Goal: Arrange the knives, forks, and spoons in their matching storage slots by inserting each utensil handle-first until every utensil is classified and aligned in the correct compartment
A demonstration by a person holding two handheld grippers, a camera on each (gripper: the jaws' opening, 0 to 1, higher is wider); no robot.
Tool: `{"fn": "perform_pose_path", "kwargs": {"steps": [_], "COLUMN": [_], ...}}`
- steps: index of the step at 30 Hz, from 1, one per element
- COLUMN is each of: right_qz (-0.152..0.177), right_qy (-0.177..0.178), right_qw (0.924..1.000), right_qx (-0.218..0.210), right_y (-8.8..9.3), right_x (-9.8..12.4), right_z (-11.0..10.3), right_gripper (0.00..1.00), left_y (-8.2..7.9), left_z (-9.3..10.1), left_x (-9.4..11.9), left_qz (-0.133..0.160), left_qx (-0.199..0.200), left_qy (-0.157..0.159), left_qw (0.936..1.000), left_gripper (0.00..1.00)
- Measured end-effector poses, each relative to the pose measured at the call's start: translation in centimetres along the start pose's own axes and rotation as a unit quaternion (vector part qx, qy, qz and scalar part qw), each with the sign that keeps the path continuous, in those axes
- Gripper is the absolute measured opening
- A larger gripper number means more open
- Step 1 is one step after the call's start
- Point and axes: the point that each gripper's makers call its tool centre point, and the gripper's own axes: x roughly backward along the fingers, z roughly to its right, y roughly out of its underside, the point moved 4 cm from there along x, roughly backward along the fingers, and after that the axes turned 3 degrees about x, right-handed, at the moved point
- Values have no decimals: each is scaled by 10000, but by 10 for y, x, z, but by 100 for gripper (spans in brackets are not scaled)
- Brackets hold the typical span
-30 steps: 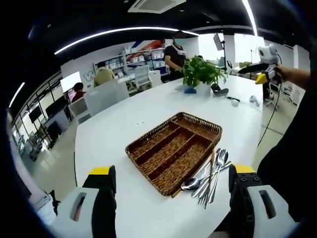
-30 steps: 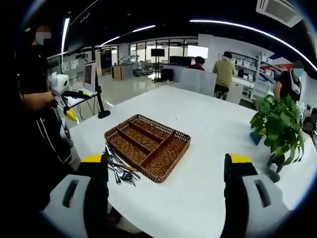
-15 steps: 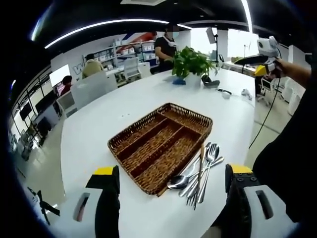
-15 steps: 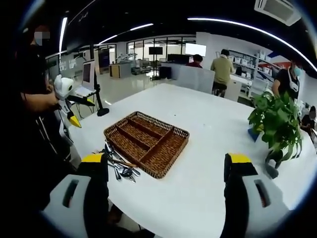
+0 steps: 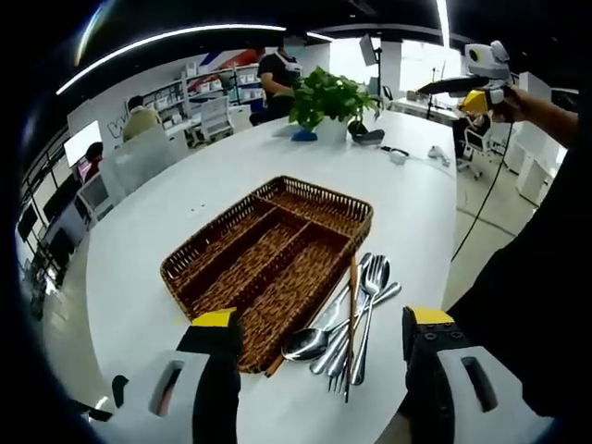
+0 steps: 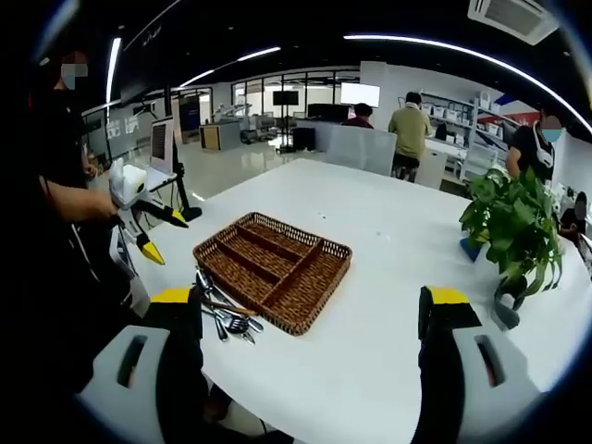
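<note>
lying beside the wicker tray (image 5: 314, 199), loose cutlery (image 5: 347, 319); both tongs (image 5: 319, 333) (image 6: 310, 314) apart, empty.

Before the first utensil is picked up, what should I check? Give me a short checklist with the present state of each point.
1. Wicker tray compartments free of utensils: ok.
2. Utensils within sight, piled on the table beside the tray: ok.
3. Left gripper open, holding nothing: ok.
4. Right gripper open, holding nothing: ok.
5. Utensils separated for a single grasp: not ok, they overlap.
6. Number of knives, forks and spoons: cannot tell.
</note>
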Motion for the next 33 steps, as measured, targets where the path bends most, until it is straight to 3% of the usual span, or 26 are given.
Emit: {"fn": "perform_pose_path", "kwargs": {"steps": [10, 13, 18, 25, 28, 33], "right_qz": [-50, -31, -28, -49, -65, -62], "right_qy": [135, 88, -25, -42, -52, 1], "right_qw": [9999, 9999, 10000, 10000, 10000, 10000], "right_qx": [16, 39, -9, 9, 22, -32], "right_y": [-3, 0, 4, 8, 7, 10], "right_x": [-4, -7, -11, -17, -15, -14], "right_z": [-7, -6, -3, 6, 9, 14], "right_gripper": [100, 100, 100, 100, 100, 100], "left_y": [-11, -11, -9, 10, 22, 28], "left_z": [9, 10, 15, 21, 24, 26], "left_x": [-22, -27, -38, -62, -69, -75], "left_qz": [-24, -92, -186, -415, -699, -774], "left_qx": [-240, -372, -207, -12, -100, -71], "left_qy": [424, 393, 363, 408, 462, 523], "left_qw": [9988, 9985, 9990, 9983, 9964, 9956], "left_gripper": [68, 65, 60, 50, 47, 44]}}
